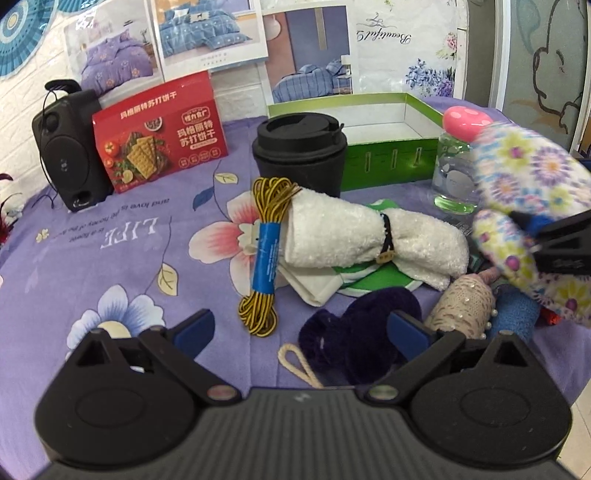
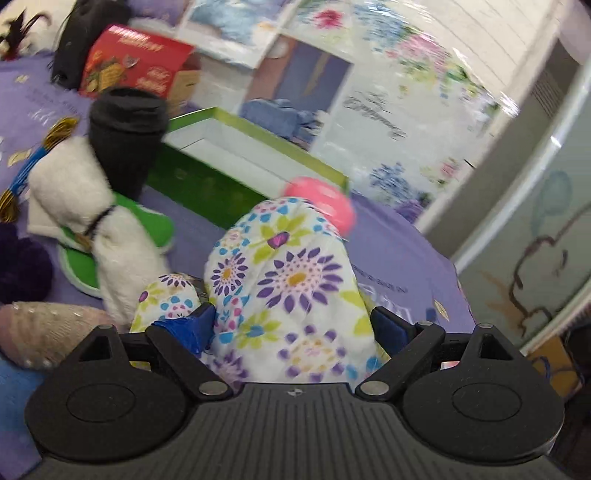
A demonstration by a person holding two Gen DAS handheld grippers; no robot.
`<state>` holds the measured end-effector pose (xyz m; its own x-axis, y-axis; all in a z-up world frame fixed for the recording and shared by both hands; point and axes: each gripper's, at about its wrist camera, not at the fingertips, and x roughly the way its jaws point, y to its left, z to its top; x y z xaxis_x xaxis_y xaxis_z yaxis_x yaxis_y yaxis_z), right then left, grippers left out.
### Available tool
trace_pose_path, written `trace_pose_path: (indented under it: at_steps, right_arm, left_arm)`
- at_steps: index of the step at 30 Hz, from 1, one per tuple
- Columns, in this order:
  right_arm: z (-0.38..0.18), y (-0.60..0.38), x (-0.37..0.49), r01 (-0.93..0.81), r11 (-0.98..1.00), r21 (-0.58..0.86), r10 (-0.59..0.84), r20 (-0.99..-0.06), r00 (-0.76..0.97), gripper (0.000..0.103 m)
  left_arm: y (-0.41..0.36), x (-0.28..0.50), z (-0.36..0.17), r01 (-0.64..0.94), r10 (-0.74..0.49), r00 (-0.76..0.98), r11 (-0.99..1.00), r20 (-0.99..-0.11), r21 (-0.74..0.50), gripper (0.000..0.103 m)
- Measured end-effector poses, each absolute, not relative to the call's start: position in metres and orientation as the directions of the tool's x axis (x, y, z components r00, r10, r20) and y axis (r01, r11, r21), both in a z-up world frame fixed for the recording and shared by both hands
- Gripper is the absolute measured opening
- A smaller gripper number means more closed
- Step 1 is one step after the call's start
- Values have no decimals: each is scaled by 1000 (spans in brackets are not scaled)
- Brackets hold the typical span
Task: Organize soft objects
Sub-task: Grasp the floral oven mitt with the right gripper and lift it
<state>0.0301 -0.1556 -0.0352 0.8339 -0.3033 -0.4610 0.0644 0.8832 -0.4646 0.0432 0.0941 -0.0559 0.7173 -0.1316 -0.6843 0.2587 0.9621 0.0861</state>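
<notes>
Purple floral cloth (image 1: 110, 266) covers the bench, with bedding posters (image 1: 210, 33) on the far wall; the left tongs (image 1: 302, 330) hang open and empty above the near edge, over a dark purple knitted piece (image 1: 354, 332); the right tongs (image 2: 293, 325) are gripping a flower-print fabric mitten (image 2: 291, 295), lifted off the cloth at the right of the scene, seen blurred in the left wrist view; left of it a rolled white towel (image 1: 354, 236) bound with a dark band lies on a green-and-white cloth (image 1: 369, 280); a yellow-and-black cord hank (image 1: 264, 254) touches the towel's left end; a beige beaded knit roll (image 1: 465, 302) and a blue fuzzy piece (image 1: 515, 314) lie near right; farther off stand a black lidded cup (image 1: 301, 151), an open green box (image 1: 384, 162), a clear bottle with a pink cap (image 1: 454, 177), a red cracker box (image 1: 159, 133) and a black speaker (image 1: 70, 147).
</notes>
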Motion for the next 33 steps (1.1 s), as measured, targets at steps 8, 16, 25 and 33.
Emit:
trace_pose_path:
  at_steps: [8,16,25,33]
  right_arm:
    - [-35,-227,46,189,932,-308,-322,-469,823,77]
    - [11,-236,29,132,988,-77,-151,-373,916,77]
    - [-13,-258,-21,211,975,69,-149,-502,852,77]
    - [-43,-276,-47,300,946,120,-173,-596,784,77]
  left_arm:
    - [73,38,-46,366,-257,674,930,-693,11,99]
    - [36,16,-50,513,-296,633,853,-715,101,99]
    - [-10,-28,-50,801,-497,499,578,-710,158,99]
    - [-26,7,-96,814,-452,358,579,-817,36,99]
